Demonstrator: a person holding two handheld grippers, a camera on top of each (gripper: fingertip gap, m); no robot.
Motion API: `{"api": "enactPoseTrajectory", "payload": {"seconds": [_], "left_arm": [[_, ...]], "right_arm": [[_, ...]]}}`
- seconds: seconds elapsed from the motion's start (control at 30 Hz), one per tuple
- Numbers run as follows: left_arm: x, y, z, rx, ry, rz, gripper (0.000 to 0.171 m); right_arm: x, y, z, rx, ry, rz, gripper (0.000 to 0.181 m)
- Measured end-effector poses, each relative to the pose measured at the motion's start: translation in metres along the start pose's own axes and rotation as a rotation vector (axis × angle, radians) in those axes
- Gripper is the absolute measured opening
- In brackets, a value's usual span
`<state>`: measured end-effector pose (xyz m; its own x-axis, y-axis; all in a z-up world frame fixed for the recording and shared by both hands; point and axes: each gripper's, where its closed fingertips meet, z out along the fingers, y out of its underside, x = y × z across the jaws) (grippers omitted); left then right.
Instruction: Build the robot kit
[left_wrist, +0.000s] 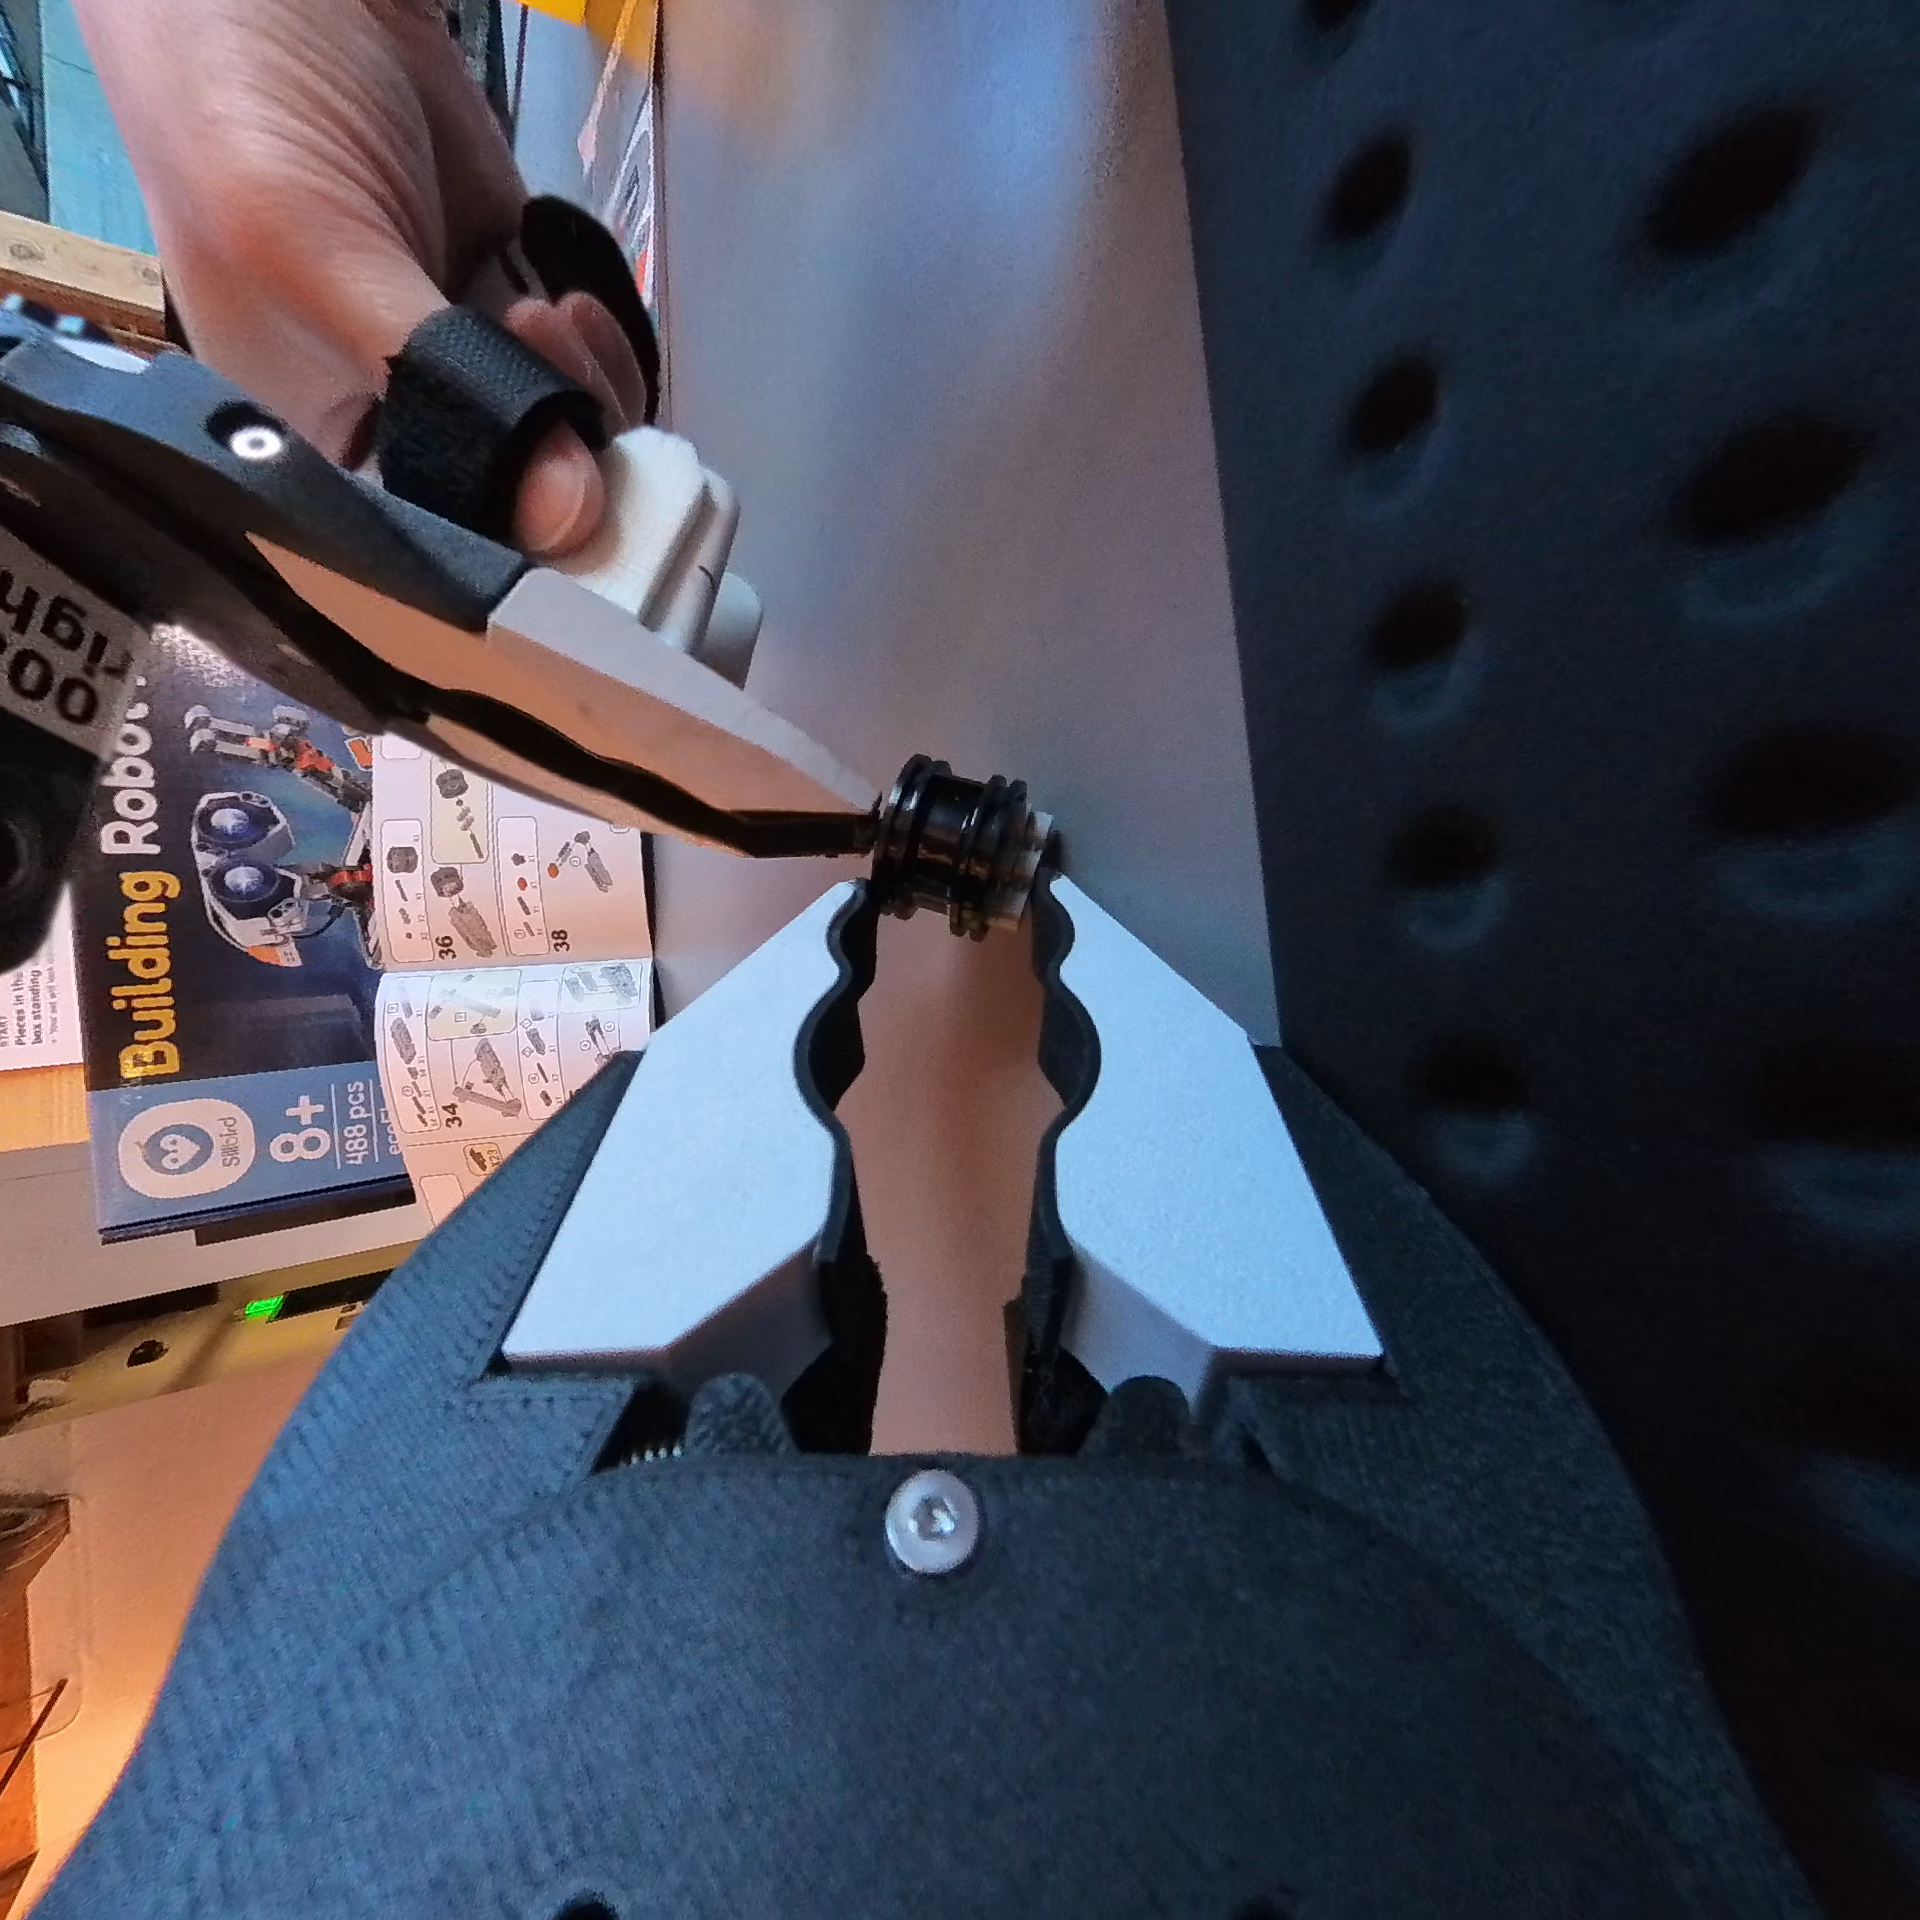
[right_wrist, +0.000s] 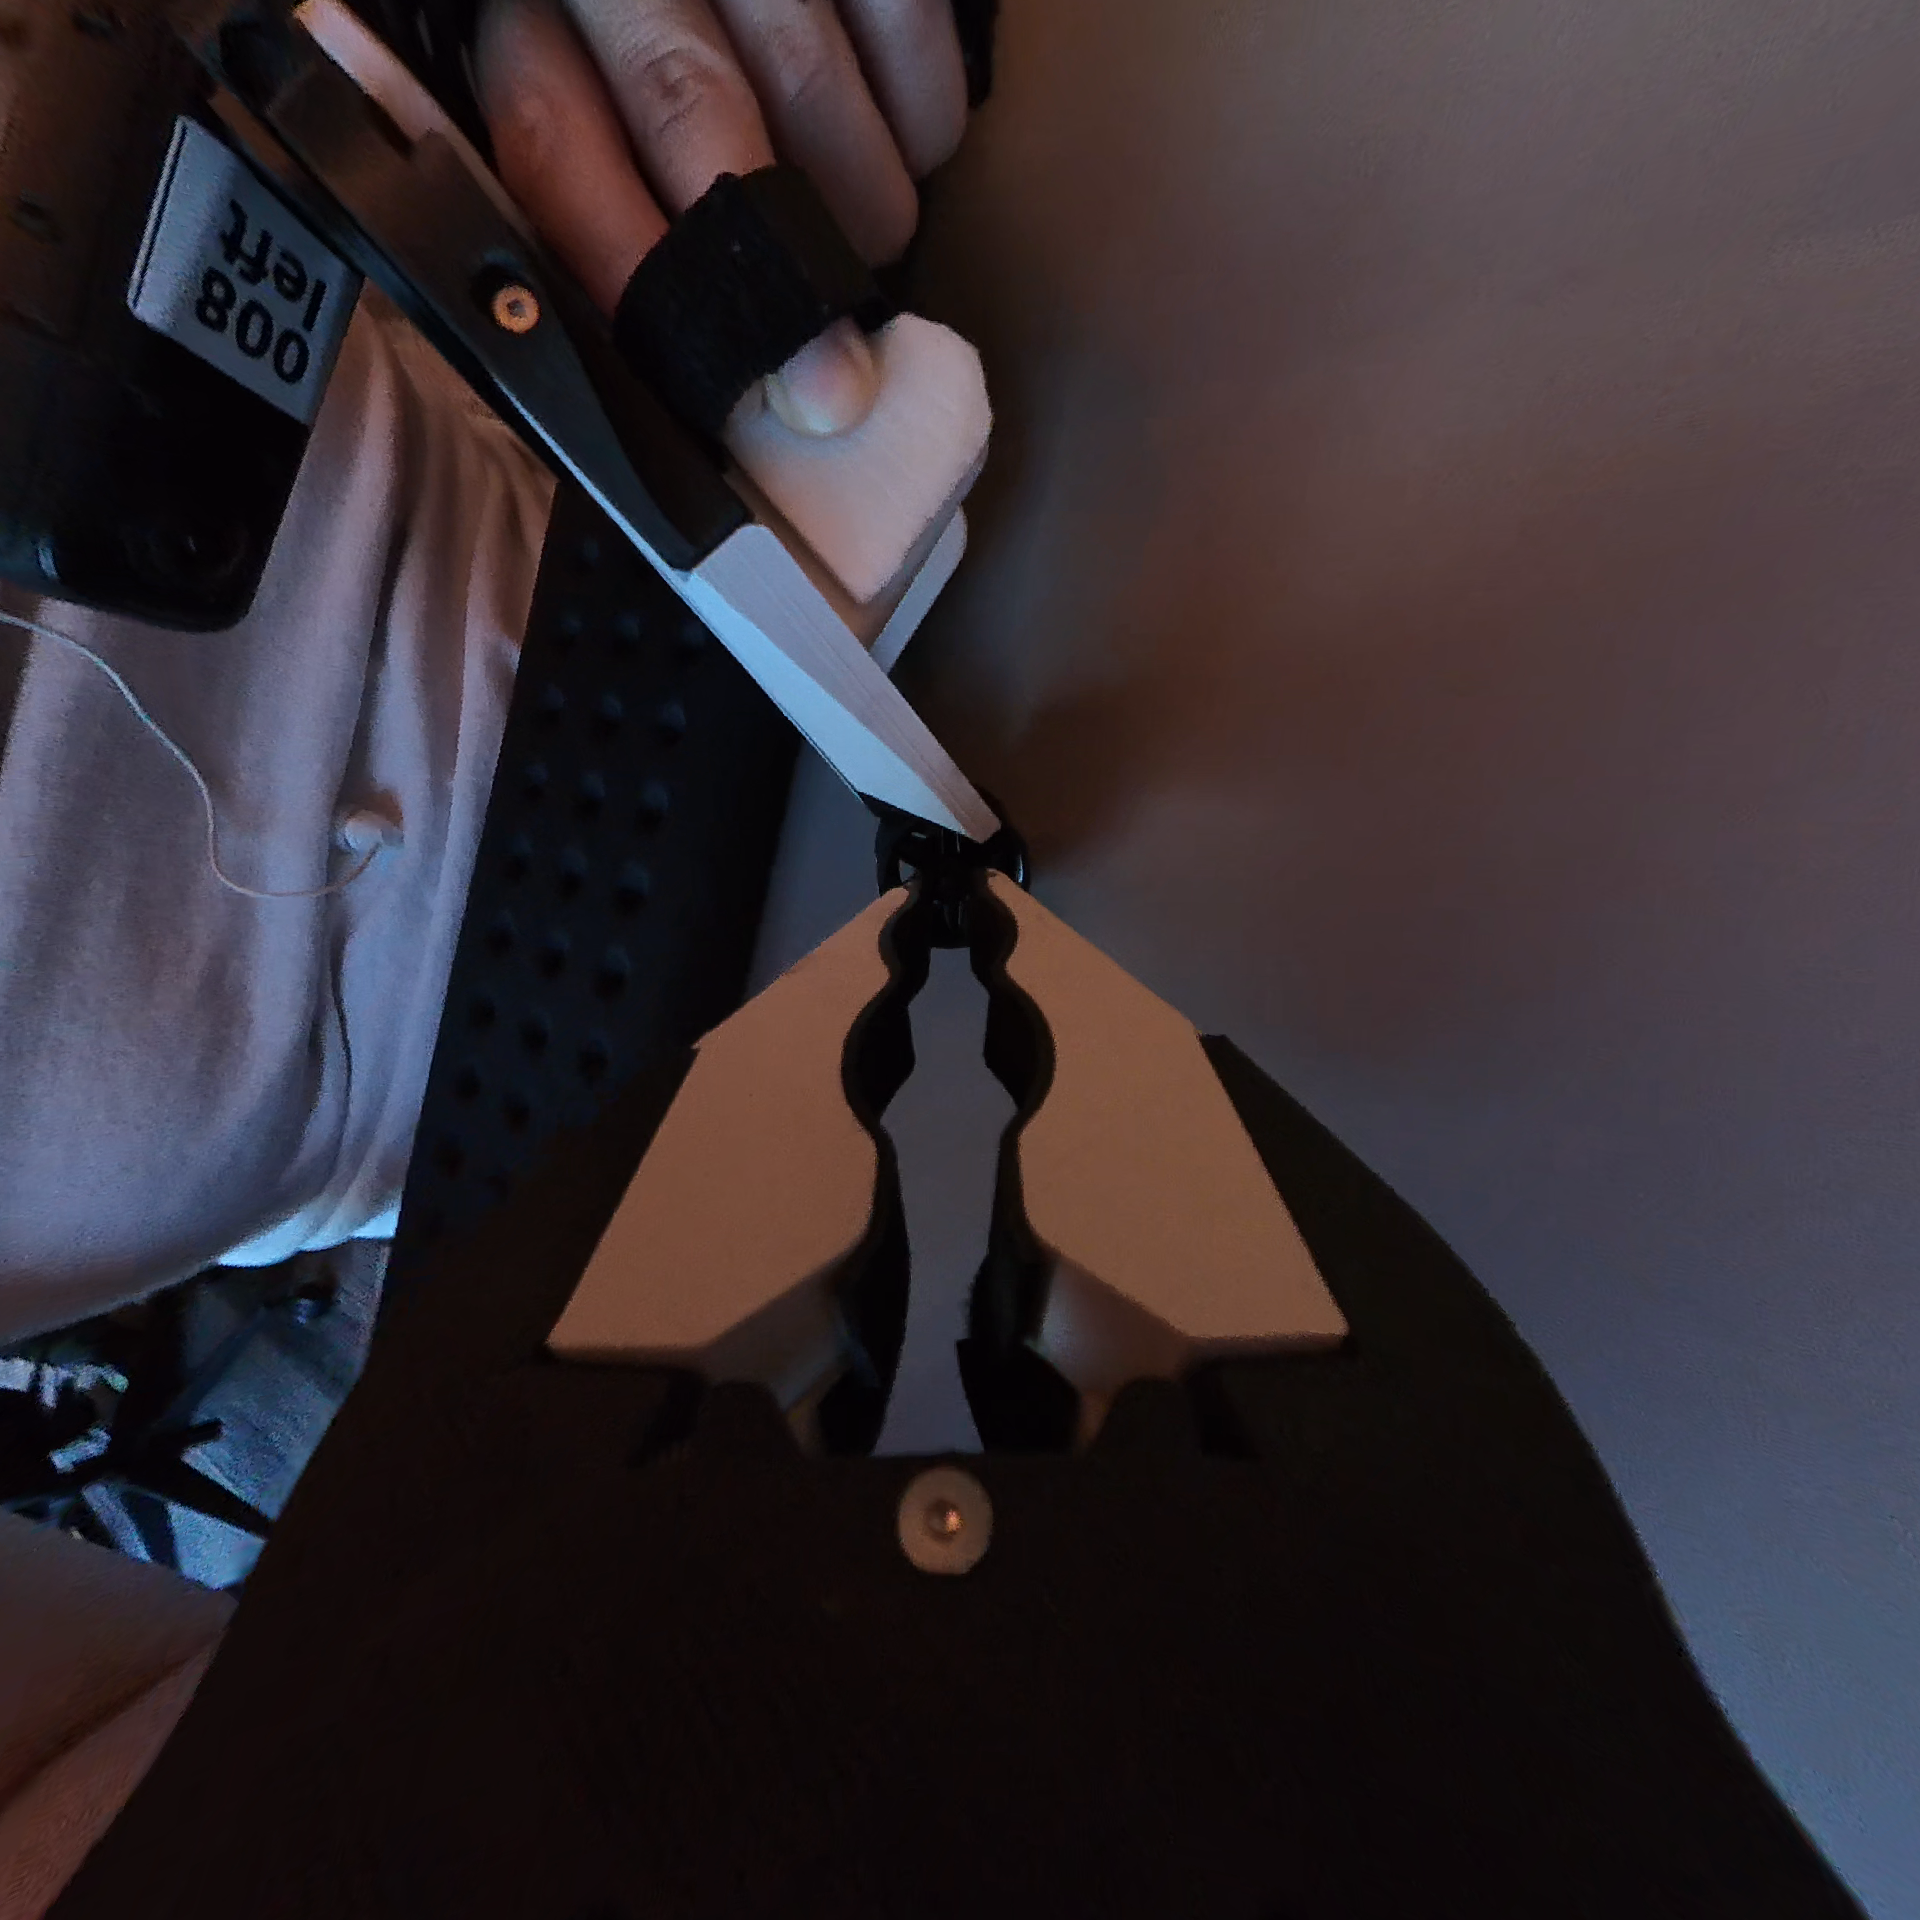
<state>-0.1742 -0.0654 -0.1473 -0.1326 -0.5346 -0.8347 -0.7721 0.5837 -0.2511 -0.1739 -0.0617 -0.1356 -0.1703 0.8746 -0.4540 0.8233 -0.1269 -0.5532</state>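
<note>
Both grippers meet on one small black ribbed spool (left_wrist: 951, 847). Left gripper (left_wrist: 951, 894) has its fingers narrowed around the spool's two ends at the tips. Right gripper (right_wrist: 951, 914) is nearly closed, its tips pinching the same spool (right_wrist: 951, 862). Each view shows the other gripper coming in from upper left of the spool, held by a hand (left_wrist: 343, 239) with a black strap on one finger. Behind the spool stands a grey panel (left_wrist: 935, 364); right of it, a dark perforated surface (left_wrist: 1610, 623); left, a blue box (left_wrist: 208, 935) with an open booklet (left_wrist: 509, 987).
</note>
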Motion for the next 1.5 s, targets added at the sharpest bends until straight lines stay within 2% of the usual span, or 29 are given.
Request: {"api": "enactPoseTrajectory", "payload": {"seconds": [0.33, 0.5, 0.7, 1.0, 1.5], "left_arm": [[0.0002, -0.0006, 0.0001, 0.006, 0.000, 0.002, 0.028], [0.0001, -0.0006, 0.0000, 0.005, -0.001, 0.002, 0.029], [0.0003, -0.0008, 0.0000, 0.005, -0.001, 0.007, 0.028], [0.0004, 0.0003, -0.0001, 0.004, 0.003, 0.003, 0.028], [0.0002, 0.0006, 0.0008, 0.017, 0.011, -0.002, 0.028]], "right_arm": [[-0.0010, 0.0003, 0.0001, -0.029, -0.029, -0.172, 0.006], [-0.0008, -0.0008, 0.0002, 0.009, -0.040, -0.079, 0.006], [-0.0020, -0.0005, 0.0000, 0.083, 0.032, -0.020, 0.006], [0.0005, -0.0024, 0.0006, 0.120, 0.084, -0.089, 0.006], [-0.0003, -0.0034, 0.0007, 0.198, -0.106, 0.085, 0.006]]}}
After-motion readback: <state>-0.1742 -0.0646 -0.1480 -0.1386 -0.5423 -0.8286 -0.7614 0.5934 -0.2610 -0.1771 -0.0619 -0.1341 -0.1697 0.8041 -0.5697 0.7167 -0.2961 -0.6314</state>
